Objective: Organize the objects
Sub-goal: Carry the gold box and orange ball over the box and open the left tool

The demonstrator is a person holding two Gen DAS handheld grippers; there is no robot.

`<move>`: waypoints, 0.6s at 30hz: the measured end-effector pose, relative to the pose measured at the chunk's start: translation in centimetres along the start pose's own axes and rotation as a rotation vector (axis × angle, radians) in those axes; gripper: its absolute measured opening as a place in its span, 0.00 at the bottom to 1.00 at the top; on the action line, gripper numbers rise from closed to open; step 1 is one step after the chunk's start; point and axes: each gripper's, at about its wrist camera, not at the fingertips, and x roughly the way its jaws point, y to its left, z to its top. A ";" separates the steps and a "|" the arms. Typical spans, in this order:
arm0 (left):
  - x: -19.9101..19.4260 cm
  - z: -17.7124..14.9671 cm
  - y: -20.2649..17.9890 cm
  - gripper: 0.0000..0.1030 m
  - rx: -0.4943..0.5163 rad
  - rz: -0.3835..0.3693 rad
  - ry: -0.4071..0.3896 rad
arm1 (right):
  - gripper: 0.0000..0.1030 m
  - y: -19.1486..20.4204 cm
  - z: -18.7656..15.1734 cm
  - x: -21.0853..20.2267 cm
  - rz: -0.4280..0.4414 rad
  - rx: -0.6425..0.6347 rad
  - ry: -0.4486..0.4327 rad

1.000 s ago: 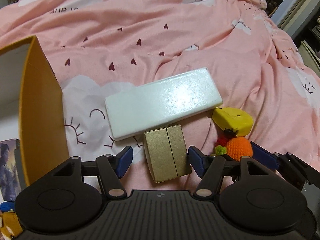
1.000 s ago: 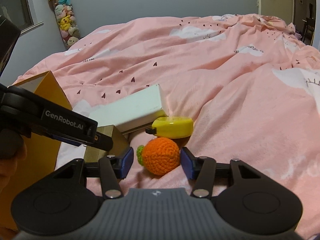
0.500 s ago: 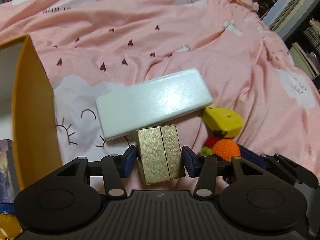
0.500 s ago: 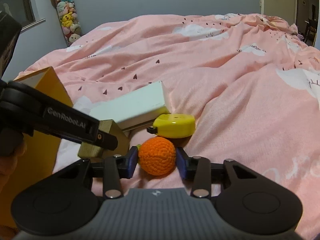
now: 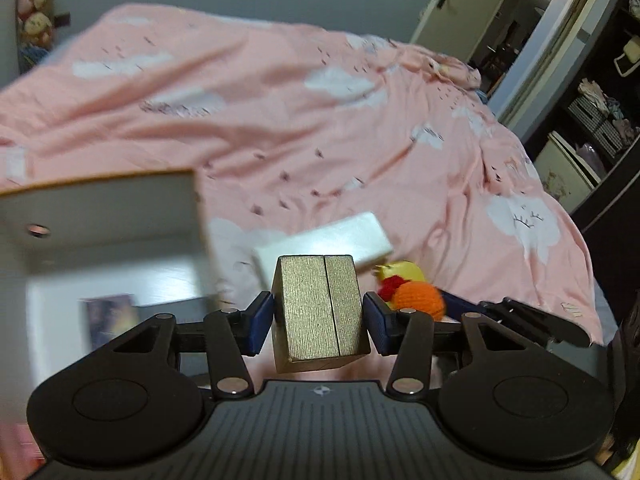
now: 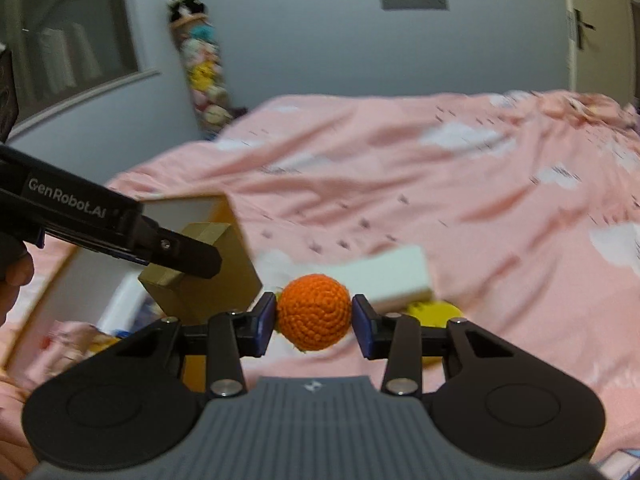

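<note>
My left gripper (image 5: pixel 318 318) is shut on a gold box (image 5: pixel 320 312) and holds it lifted above the pink bed. The gold box also shows in the right wrist view (image 6: pixel 208 272), held by the left gripper (image 6: pixel 176 252). My right gripper (image 6: pixel 314 320) is shut on an orange crochet ball (image 6: pixel 314 312), raised off the bed; the ball also shows in the left wrist view (image 5: pixel 418 298). A white long box (image 5: pixel 340 240) and a yellow object (image 5: pixel 404 270) lie on the bed behind them.
An open yellow-walled storage box (image 5: pixel 100 208) with white inner walls stands at the left, holding a picture card (image 5: pixel 110 316); it also shows in the right wrist view (image 6: pixel 188 208). A column of plush toys (image 6: pixel 204 72) hangs on the far wall. Shelves (image 5: pixel 600 120) stand at the right.
Both grippers closed on their objects and lifted them off the bed. The views tilted upward and the scene is blurred by motion.
</note>
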 end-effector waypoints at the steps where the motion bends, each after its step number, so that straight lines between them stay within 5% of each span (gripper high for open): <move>1: -0.8 0.1 0.7 0.54 0.000 0.015 -0.005 | 0.42 0.7 0.4 -0.2 0.019 -0.008 -0.009; 8: -3.9 0.2 7.2 0.54 -0.076 0.189 -0.004 | 0.42 5.0 2.4 0.5 0.147 -0.056 -0.026; 18: -1.0 -1.7 13.4 0.54 -0.152 0.332 0.042 | 0.42 9.7 3.1 3.9 0.228 -0.146 0.008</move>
